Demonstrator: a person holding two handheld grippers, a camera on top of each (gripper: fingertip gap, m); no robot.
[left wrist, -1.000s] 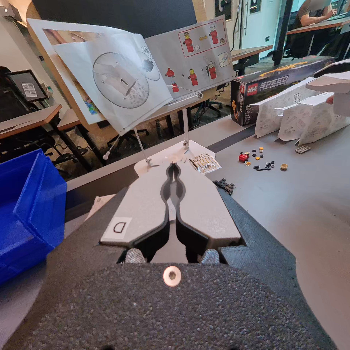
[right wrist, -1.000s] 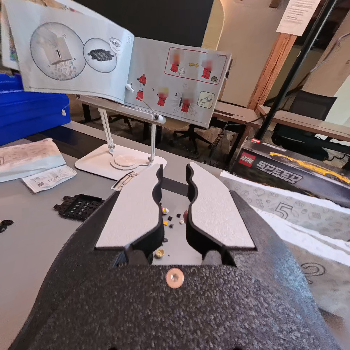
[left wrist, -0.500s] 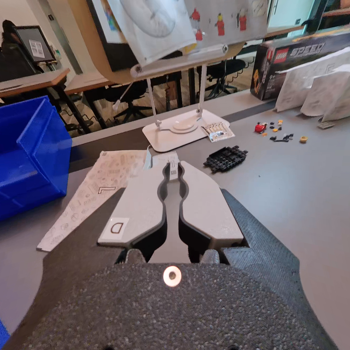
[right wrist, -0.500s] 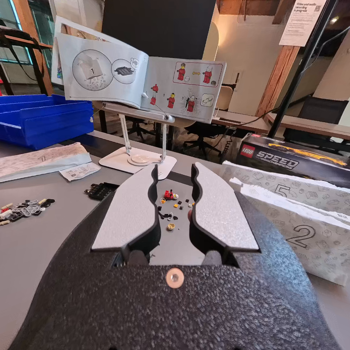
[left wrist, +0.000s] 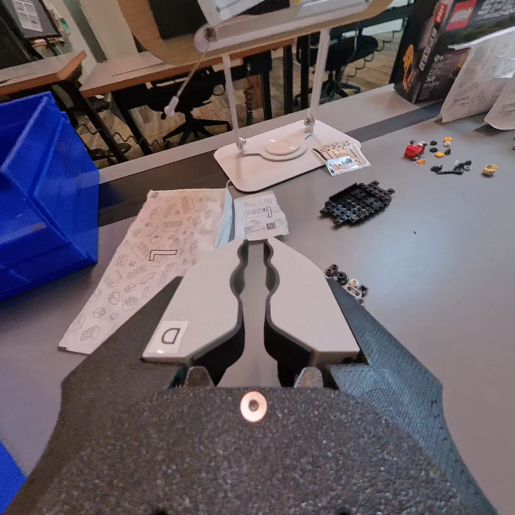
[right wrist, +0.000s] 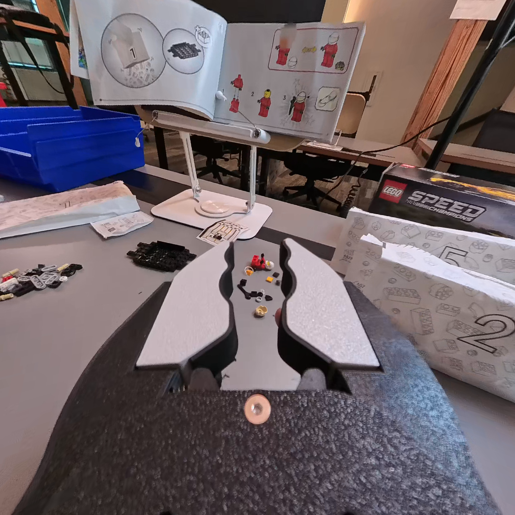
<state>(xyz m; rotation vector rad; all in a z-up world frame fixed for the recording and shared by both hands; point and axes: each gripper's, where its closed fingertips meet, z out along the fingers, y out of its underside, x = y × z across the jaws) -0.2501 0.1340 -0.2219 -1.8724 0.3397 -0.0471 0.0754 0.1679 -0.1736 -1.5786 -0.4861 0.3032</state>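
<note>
Over grey bench, we hold left gripper [left wrist: 254, 245] narrowly parted, empty, tips near small paper packet [left wrist: 259, 218] — light, crinkly. Right gripper [right wrist: 255, 246] gapes wide over loose brick bits [right wrist: 257, 281] — tiny, hard, best pinched by sides.

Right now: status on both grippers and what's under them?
Left gripper open, empty, over small paper packet. Right gripper open, empty, above loose small pieces. Numbered bags close on right.
</note>
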